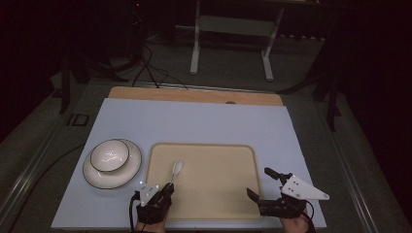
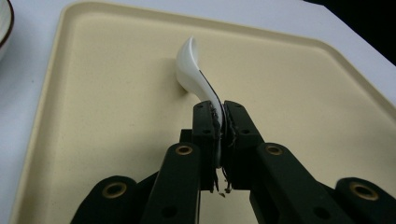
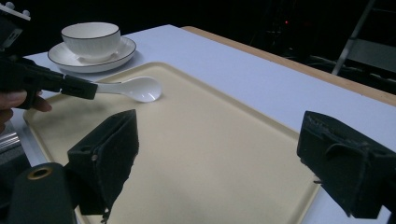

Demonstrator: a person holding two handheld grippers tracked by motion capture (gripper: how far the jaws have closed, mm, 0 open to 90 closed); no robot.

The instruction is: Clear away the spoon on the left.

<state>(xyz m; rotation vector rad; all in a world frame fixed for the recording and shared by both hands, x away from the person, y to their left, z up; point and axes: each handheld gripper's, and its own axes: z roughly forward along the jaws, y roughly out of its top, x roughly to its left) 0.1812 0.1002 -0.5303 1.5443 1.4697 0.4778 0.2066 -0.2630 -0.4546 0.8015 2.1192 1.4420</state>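
A white ceramic spoon rests with its bowl on the beige tray. My left gripper is shut on the spoon's handle at the tray's near left side. My right gripper stands open over the tray's near right corner, nothing between its jaws. A white bowl with a dark rim sits on a matching saucer left of the tray.
The tray and saucer lie on a pale blue-white table top with a wooden strip along its far edge. A metal frame stand is on the floor beyond the table. Cables trail on the floor.
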